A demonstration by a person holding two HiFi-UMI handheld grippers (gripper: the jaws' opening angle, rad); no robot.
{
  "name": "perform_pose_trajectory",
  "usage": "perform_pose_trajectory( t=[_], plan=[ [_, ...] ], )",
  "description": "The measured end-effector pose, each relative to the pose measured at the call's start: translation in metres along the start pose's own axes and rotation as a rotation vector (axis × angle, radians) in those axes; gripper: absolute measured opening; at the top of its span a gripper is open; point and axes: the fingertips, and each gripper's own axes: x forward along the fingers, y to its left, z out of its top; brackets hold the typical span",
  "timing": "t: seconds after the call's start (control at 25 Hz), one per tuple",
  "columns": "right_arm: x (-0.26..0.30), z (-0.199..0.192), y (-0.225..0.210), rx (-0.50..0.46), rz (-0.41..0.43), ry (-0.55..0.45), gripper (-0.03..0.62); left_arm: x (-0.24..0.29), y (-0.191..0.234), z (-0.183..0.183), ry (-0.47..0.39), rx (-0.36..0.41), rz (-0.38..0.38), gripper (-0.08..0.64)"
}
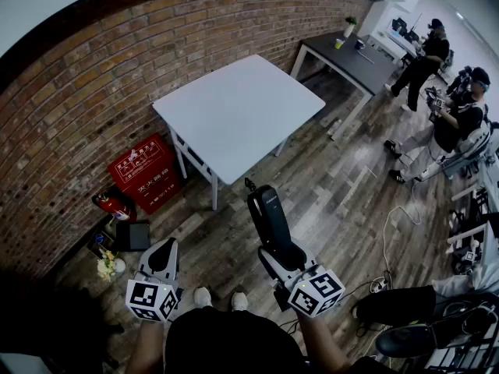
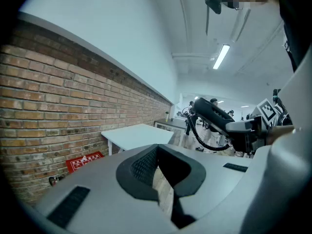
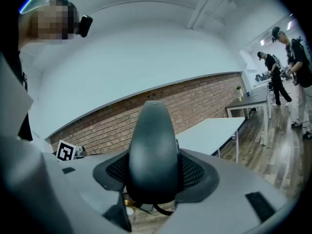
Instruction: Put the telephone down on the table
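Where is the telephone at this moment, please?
The telephone is right of centre in the head view, clamped in the right gripper over the wooden floor, short of the white table.

desk: white, square top, thin legs, stands on the floor next to the brick wall.
floor: brown wood boards.
by the wall, on the floor: a red box and a fire extinguisher.
dark desk: farther off, with a little plant on it.

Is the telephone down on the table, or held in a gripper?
Held. The right gripper clamps the black telephone over the floor; the table stands ahead, apart from it.
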Motion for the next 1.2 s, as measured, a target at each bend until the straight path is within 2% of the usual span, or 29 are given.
perform_pose_trajectory(
  t=[0.2, 0.52, 0.84, 1.2],
  plan=[
    [-0.017, 0.008, -0.012, -0.019, 0.019, -0.015, 0.27, 0.006, -0.032, 0.012, -0.041, -0.012, -0.005, 0.014],
    [-0.024, 0.009, -0.009, -0.024, 0.026, -0.029, 0.27, -0.003, -0.035, 0.015, -0.043, 0.004, 0.003, 0.014],
    [-0.016, 0.017, 0.005, -0.037, 0.009, -0.057, 0.27, -0.01, -0.017, 0.017, -0.054, 0.009, -0.015, 0.014],
    [0.006, 0.018, 0.024, -0.045, -0.05, -0.075, 0.27, -0.023, 0.031, 0.01, -0.053, -0.008, -0.026, 0.014]
  ],
)
